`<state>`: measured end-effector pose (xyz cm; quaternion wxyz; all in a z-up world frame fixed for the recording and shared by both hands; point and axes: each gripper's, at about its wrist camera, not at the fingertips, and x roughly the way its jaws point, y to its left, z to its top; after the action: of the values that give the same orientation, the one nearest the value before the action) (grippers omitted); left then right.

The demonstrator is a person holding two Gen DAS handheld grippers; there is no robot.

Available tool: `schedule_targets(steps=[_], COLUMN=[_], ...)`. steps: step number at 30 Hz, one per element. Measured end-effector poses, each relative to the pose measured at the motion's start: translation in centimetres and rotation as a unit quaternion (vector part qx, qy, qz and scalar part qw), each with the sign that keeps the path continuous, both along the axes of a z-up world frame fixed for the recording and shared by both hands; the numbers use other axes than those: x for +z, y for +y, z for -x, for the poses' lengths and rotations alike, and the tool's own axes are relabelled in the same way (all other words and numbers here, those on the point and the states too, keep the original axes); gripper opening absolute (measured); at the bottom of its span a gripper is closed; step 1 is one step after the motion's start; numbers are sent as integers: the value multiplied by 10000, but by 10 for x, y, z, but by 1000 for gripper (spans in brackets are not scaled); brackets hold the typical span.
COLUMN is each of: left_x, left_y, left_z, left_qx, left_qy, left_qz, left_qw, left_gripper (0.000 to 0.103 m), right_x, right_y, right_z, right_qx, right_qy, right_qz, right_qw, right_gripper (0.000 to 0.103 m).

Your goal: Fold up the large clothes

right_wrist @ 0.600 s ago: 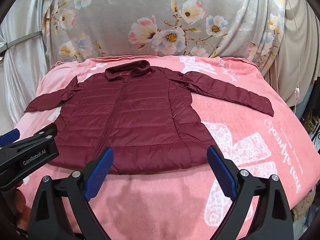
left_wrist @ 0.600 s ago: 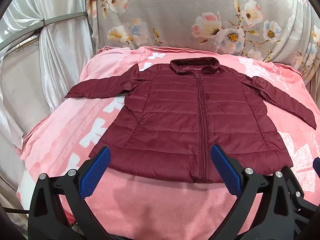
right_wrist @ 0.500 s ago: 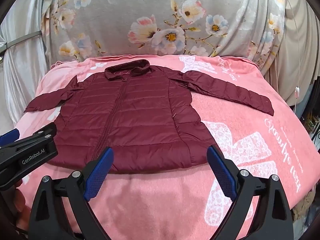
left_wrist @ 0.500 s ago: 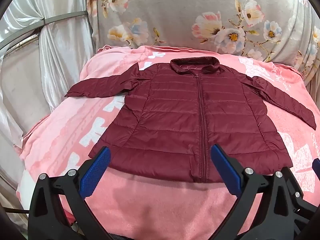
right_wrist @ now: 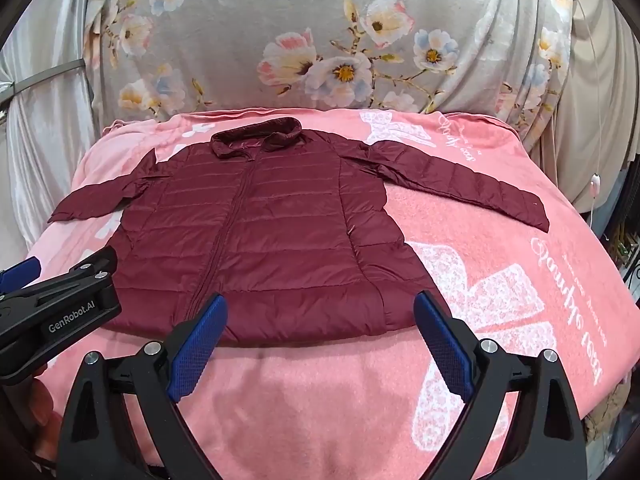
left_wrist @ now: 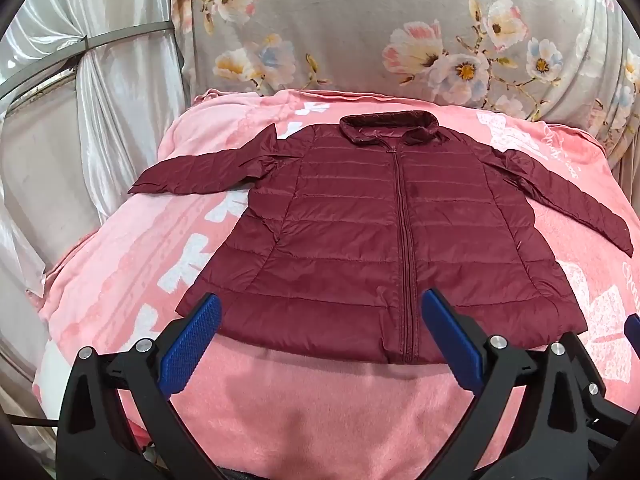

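A dark red quilted jacket [left_wrist: 380,232] [right_wrist: 260,236] lies flat and zipped on a pink blanket [left_wrist: 312,408] [right_wrist: 500,280], collar far, hem near, both sleeves spread out to the sides. My left gripper [left_wrist: 320,320] hovers open just in front of the hem's left half, blue pads [left_wrist: 188,344] wide apart with nothing between them. My right gripper [right_wrist: 320,320] is open too, in front of the hem's right half, holding nothing. The left gripper's black body [right_wrist: 60,312] shows at the left edge of the right wrist view.
A grey floral cloth [left_wrist: 400,32] [right_wrist: 320,40] hangs behind the blanket. Shiny white curtains [left_wrist: 100,100] stand at the left. At the right, beige drapes with a hanging cord [right_wrist: 596,184] run beside the blanket's edge.
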<state>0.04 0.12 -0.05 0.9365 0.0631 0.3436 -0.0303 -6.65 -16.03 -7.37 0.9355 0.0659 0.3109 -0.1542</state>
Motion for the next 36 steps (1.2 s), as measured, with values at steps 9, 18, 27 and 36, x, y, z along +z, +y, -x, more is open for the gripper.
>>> schedule_targets(steps=[9,18,27,36], left_x=[-13,-19,-16,-17], left_y=[3,1,-3,-3], left_z=[1,2,-5,-5], left_qx=[12,3,-7,-2], left_qy=[25,51,68,74], left_qz=[-13,-22,-45,-52], left_qw=[10000,10000,10000,10000], left_gripper=[98,98,98,98], right_x=[-1,-1,-1,-3], right_y=[0,-2,-2,-3], right_z=[0,-1,-3,-4], right_qx=[3,1,-2,-14], right_qy=[10,12,21,32], right_qz=[2,-7,-8,-28], right_qw=[10000,10000,10000,10000], right_gripper=[92,92,92,92])
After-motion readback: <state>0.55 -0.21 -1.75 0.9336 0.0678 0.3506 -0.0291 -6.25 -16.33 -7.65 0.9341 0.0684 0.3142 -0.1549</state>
